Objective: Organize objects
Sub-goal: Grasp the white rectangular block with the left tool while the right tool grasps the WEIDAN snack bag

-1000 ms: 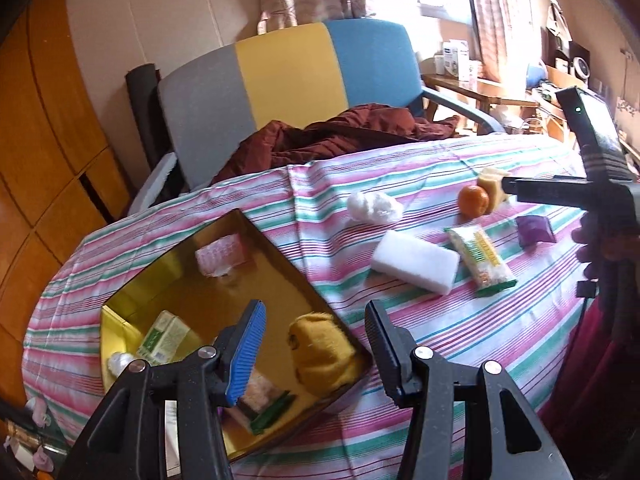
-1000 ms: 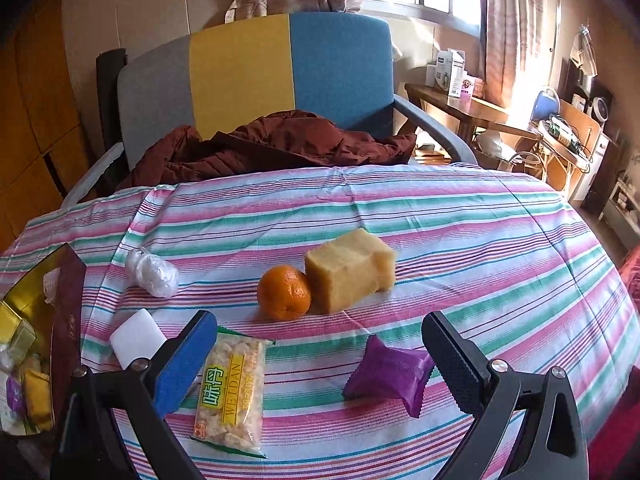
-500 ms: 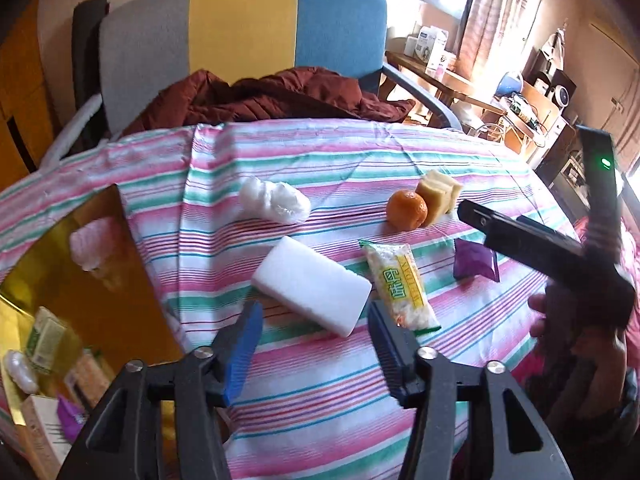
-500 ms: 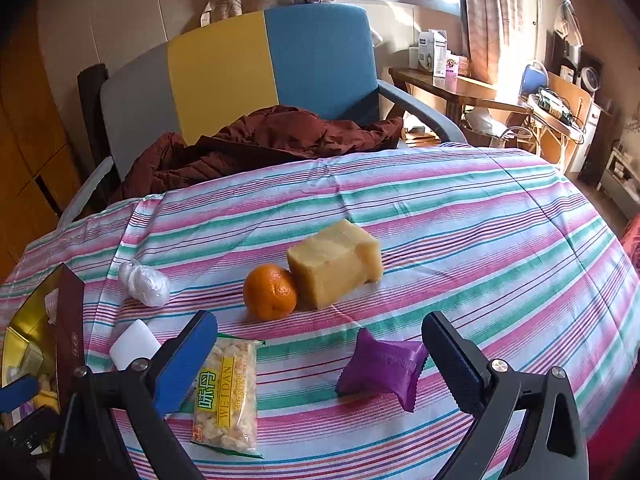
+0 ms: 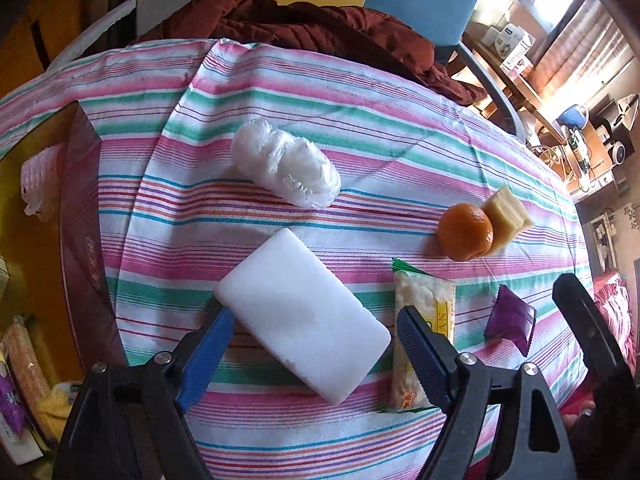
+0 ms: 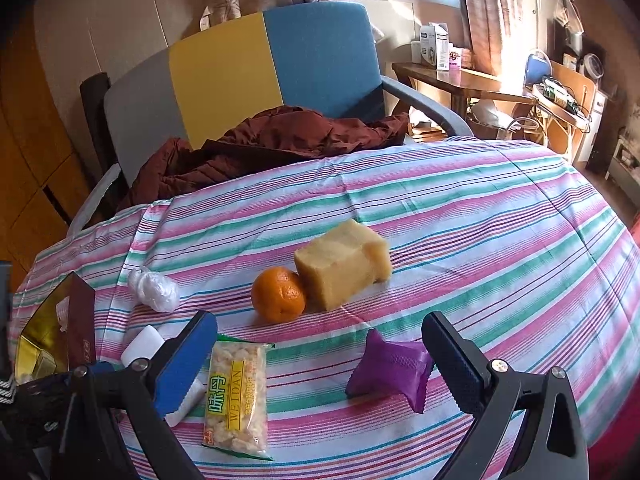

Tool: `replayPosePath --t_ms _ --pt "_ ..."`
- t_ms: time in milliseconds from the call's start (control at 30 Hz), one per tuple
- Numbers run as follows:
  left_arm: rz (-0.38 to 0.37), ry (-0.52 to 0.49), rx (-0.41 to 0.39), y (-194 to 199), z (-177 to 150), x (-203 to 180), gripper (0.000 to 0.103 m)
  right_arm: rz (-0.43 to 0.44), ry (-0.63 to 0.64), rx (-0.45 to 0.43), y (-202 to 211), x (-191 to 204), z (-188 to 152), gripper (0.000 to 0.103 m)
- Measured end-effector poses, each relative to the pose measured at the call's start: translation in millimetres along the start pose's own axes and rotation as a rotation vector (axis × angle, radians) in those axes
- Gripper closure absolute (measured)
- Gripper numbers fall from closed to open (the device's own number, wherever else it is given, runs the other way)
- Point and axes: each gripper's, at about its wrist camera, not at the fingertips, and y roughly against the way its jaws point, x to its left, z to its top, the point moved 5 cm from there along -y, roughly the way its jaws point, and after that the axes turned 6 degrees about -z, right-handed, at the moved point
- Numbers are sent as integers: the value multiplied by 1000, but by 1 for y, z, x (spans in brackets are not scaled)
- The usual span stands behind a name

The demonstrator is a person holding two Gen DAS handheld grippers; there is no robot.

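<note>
My left gripper (image 5: 316, 350) is open, its jaws either side of a white block (image 5: 302, 316) that lies flat on the striped cloth; no contact shows. My right gripper (image 6: 320, 356) is open and empty above the snack packet (image 6: 236, 396) and the purple pouch (image 6: 390, 368). An orange (image 6: 279, 294) and a yellow sponge block (image 6: 344, 262) touch each other just beyond. A clear plastic bundle (image 5: 286, 168) lies behind the white block. The gold-lined box (image 5: 44, 248) holds several items at the left.
A chair (image 6: 256, 64) with a brown jacket (image 6: 264, 144) stands behind the round table (image 6: 500, 216). A wooden side table (image 6: 460, 80) with cartons stands at the back right. The right gripper's finger (image 5: 588, 332) shows at the right of the left wrist view.
My left gripper has swung right from over the gold box and come down around the white block. My right gripper has pulled back a little and stays open.
</note>
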Motion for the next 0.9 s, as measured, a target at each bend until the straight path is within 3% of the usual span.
replayPosePath --t_ms 67,133,333,433,633,733,900 --pt "20 9 -8 -5 2 -1 17 4 0 0 0 0 0 0" --pt "53 -15 -21 -9 4 -3 9 5 0 -1 0 1 0 0" --pt "117 -182 -43 -11 -9 -13 16 8 -5 1 -1 0 0 0" --pt "105 -238 -56 -3 -26 -10 24 11 -7 4 -1 0 0 0" --pt "16 -420 -115 25 -61 -23 25 3 20 11 -4 3 -1 0" --pt "-41 -537 -70 29 -81 -38 22 -7 35 16 -5 5 -3 0" --pt "-56 -528 -67 42 -88 -35 19 -18 53 25 -7 6 -5 0"
